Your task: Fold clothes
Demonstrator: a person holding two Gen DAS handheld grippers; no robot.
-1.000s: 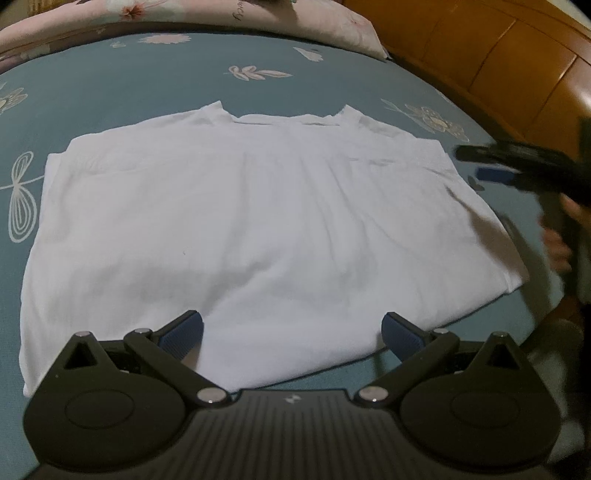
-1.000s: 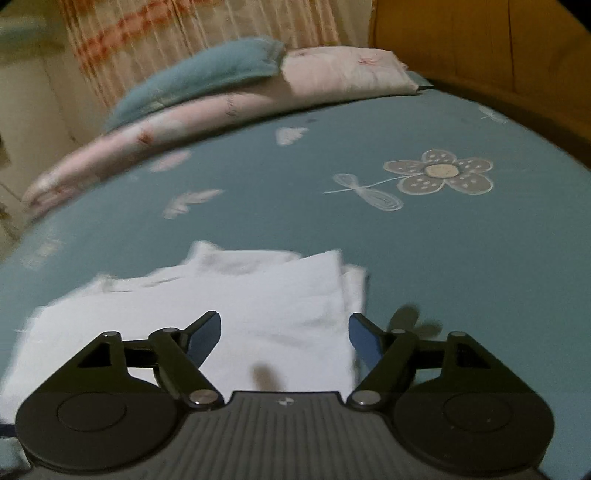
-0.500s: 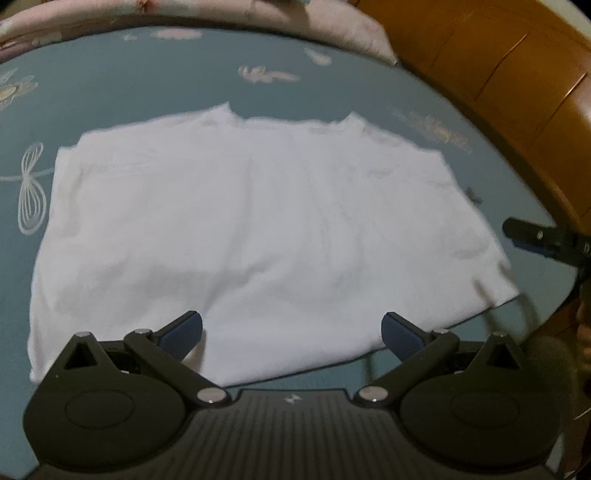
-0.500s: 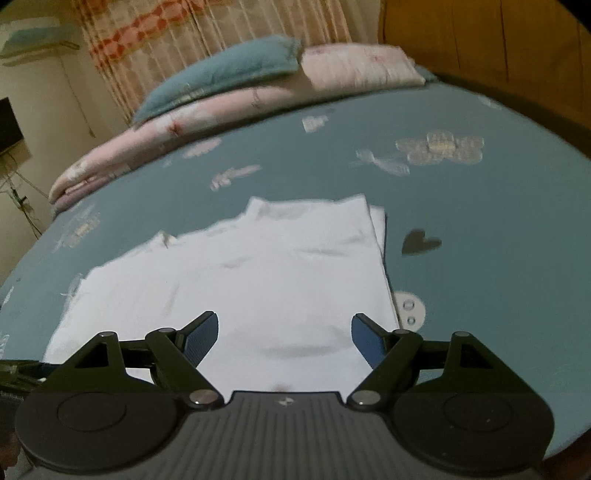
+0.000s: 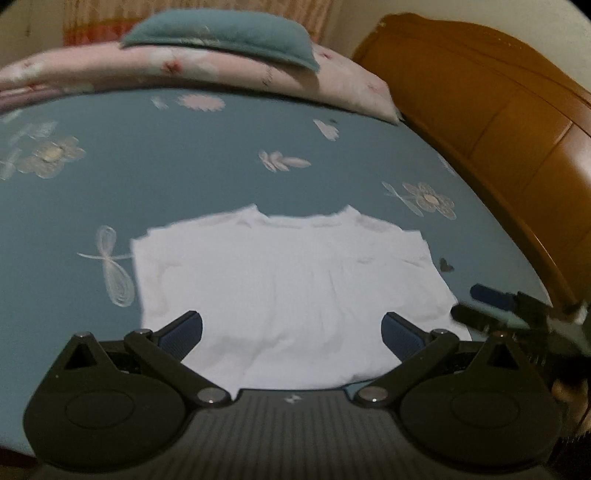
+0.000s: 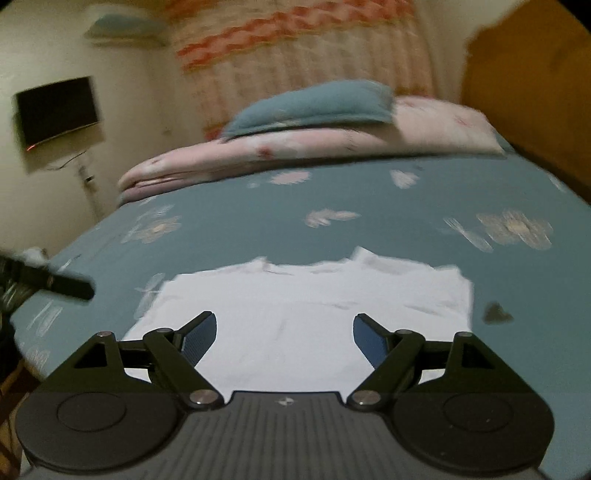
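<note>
A white shirt (image 5: 288, 280) lies flat on the blue flowered bedsheet (image 5: 184, 177), its sides folded in and its collar at the far edge. My left gripper (image 5: 291, 332) hovers above the shirt's near edge, open, with nothing between its fingers. In the left wrist view my right gripper (image 5: 467, 302) hangs off the shirt's right corner. In the right wrist view the right gripper (image 6: 284, 336) stands open and empty over the same shirt (image 6: 303, 306). One finger (image 6: 70, 286) of the left gripper pokes in from the left edge.
A pink quilt (image 5: 184, 70) with a teal pillow (image 5: 221, 33) on top lies along the far side of the bed. The wooden headboard (image 5: 498, 122) runs down the right. A dark screen (image 6: 57, 110) hangs on the left wall beside a striped curtain (image 6: 295, 55).
Both grippers have risen and drawn back from the shirt, which now looks smaller and farther away. The right gripper has swung towards the shirt's middle. Both stay open.
</note>
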